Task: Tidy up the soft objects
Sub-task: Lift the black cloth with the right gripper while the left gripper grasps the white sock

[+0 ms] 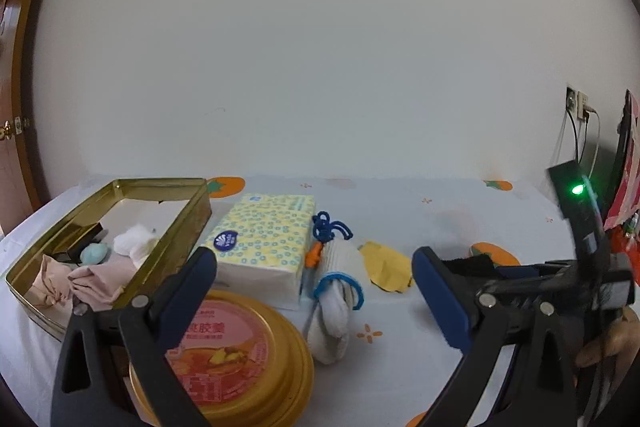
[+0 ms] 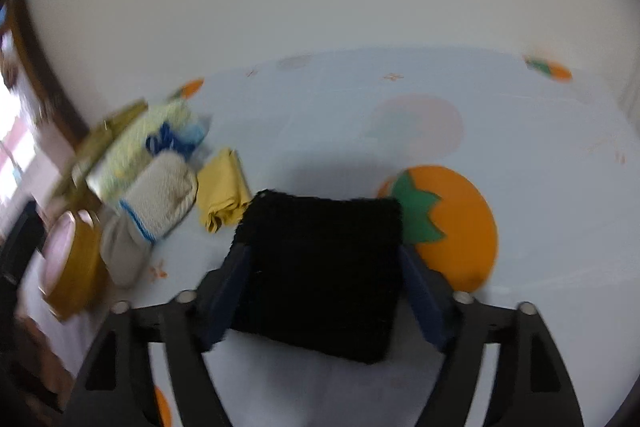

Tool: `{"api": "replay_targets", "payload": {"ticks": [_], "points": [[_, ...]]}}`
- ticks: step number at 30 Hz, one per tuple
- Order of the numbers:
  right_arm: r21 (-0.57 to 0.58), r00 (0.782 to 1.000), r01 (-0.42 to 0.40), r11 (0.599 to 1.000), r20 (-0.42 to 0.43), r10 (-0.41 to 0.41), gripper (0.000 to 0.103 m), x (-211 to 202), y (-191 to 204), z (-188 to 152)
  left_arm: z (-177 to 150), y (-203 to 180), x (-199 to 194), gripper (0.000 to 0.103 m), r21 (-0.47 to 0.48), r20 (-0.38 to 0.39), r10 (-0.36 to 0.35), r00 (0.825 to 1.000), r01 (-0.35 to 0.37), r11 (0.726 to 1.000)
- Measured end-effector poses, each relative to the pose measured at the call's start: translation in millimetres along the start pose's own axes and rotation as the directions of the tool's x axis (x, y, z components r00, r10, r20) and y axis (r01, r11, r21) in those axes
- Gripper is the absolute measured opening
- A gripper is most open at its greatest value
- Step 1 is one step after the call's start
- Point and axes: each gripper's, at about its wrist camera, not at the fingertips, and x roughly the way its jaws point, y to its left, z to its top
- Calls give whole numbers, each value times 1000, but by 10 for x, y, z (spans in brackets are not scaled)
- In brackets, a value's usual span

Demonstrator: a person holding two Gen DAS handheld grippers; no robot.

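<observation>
An open gold tin [image 1: 176,247] at the left holds pink cloth [image 1: 96,283], a white cotton ball [image 1: 134,241] and a pale blue piece [image 1: 94,253]. A tissue pack [image 1: 264,243], a white rolled cloth with blue cord [image 1: 340,291] and a yellow cloth [image 1: 386,265] lie on the table. My left gripper [image 1: 316,291] is open and empty above them. My right gripper [image 2: 320,267] is shut on a black cloth [image 2: 320,271] just above the table; it also shows in the left wrist view [image 1: 472,263], at the right.
A round gold tin with a pink lid [image 1: 228,355] sits at the front left. The white tablecloth [image 2: 500,115] has orange fruit prints. A wall stands behind the table. A wooden door [image 1: 16,147] is at the far left.
</observation>
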Motion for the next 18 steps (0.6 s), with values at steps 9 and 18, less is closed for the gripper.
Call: {"api": "replay_targets", "payload": {"ticks": [9, 18], "points": [[-25, 998, -70, 997, 3, 70, 31, -143, -44, -52, -10, -31, 109, 100, 16, -57, 8, 998, -7, 1000], [347, 894, -296, 890, 427, 131, 29, -1059, -982, -122, -20, 8, 129, 100, -2, -71, 0, 998, 0, 1000]]}}
